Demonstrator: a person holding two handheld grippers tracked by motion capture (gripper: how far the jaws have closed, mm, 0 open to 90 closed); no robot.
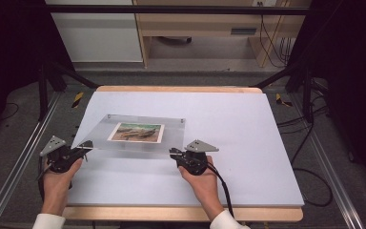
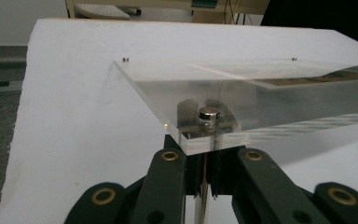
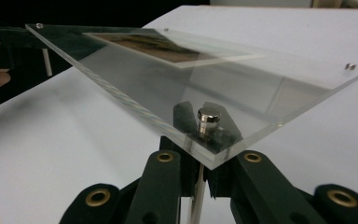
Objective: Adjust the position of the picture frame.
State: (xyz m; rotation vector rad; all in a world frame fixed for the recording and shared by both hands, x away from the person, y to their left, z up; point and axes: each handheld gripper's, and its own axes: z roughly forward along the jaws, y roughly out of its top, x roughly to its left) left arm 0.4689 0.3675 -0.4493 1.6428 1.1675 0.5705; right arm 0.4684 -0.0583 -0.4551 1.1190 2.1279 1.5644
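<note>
Clear acrylic photo frame (image 1: pixel 138 136) enclosing a landscape print (image 1: pixel 137 132), held above the white table sheet (image 1: pixel 248 138), near edge raised. Left gripper (image 1: pixel 86 145) and right gripper (image 1: pixel 174 153): jaws closed on its two near corners. Gripper views add a silver corner stud (image 2: pixel 208 114) by each grip. No legible writing.

One camera looked down from above the table's (image 1: pixel 248 143) near edge, while two gripper cameras sat close at the clear frame's (image 2: pixel 177 88) near corners.
</note>
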